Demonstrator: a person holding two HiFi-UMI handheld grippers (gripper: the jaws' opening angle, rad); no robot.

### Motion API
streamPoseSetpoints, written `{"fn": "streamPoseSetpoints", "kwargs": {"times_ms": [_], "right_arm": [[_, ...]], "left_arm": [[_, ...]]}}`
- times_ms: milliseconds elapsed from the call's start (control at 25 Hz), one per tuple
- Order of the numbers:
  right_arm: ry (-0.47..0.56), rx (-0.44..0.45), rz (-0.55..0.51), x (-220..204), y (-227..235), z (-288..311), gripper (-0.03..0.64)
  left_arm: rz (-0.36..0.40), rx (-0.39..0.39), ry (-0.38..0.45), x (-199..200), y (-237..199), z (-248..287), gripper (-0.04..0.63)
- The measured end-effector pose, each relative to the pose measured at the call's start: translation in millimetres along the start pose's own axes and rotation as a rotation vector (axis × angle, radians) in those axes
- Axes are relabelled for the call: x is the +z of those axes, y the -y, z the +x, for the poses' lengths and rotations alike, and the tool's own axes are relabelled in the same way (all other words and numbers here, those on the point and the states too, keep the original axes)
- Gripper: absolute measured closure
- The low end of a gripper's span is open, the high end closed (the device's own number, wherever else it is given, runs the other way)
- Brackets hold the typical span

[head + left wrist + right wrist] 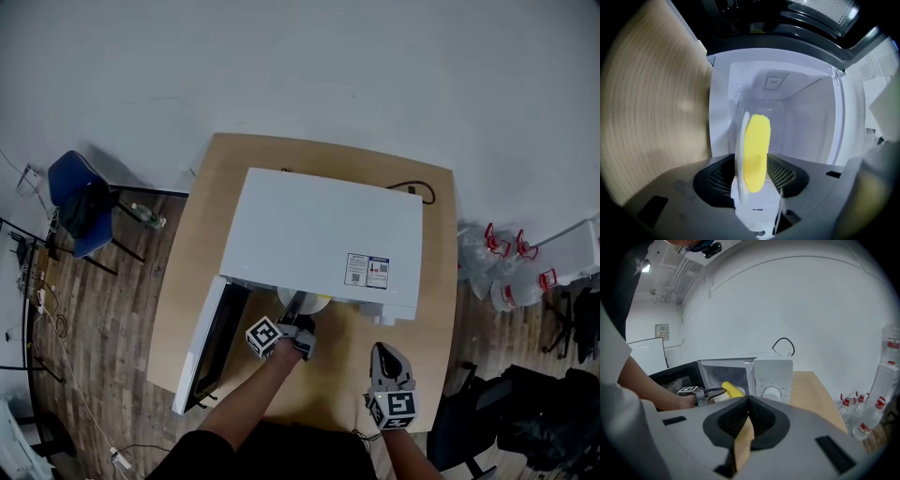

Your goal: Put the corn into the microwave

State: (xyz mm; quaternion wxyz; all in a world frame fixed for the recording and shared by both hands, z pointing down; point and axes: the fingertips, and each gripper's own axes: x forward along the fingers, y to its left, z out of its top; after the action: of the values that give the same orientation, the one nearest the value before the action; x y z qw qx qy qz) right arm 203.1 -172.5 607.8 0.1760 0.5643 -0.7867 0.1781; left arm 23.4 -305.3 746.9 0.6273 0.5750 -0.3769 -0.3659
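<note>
A yellow corn cob (756, 154) lies on a white plate (739, 150) at the mouth of the white microwave (319, 239), whose door (211, 342) hangs open to the left. My left gripper (298, 314) reaches into the opening. Its jaws stand apart around the plate's near rim, and the pads do not press on it. The right gripper view shows the corn (732, 390) and the left gripper (710, 393) in front of the microwave's cavity (722, 376). My right gripper (386, 354) hovers over the wooden table (431, 281), to the right of the left one, shut and empty.
The microwave's control panel with a dial (772, 392) faces me on the right. A black cable (417, 190) lies behind the oven. A blue chair (80, 202) stands left of the table. Water bottles (511, 267) and dark bags (534, 412) sit on the floor to the right.
</note>
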Motion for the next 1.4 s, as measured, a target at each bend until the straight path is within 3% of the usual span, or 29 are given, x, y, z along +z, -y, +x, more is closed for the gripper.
{"fn": "streamPoseSetpoints", "kwargs": {"times_ms": [280,480,680,720,800,920,1400], "right_arm": [[0.035,-0.067,-0.016,1,13,-3,0.557],[0.049,-0.097,-0.008,-1,19,-8,0.557],[0.042,-0.099,-0.005,-2,21,-10,0.557],[0.042,-0.096,-0.006,-1,20,-10,0.557],[0.045,-0.089,-0.008,0,17,-10,0.557],[0.050,-0.086,-0.004,2,14,-10,0.557],[0.022,-0.074,0.026,-7,18,-9,0.557]], "left_arm": [[0.005,0.026,-0.025,-1,-9,-15,0.385],[0.020,0.085,0.017,3,-6,-45,0.387],[0.023,0.121,-0.032,-7,-11,-54,0.387],[0.029,0.117,-0.048,-9,-10,-52,0.401],[0.048,0.113,-0.068,-13,-8,-50,0.523],[0.049,0.149,-0.063,-15,-11,-50,0.567],[0.035,0.185,-0.005,0,-14,-25,0.571]]}}
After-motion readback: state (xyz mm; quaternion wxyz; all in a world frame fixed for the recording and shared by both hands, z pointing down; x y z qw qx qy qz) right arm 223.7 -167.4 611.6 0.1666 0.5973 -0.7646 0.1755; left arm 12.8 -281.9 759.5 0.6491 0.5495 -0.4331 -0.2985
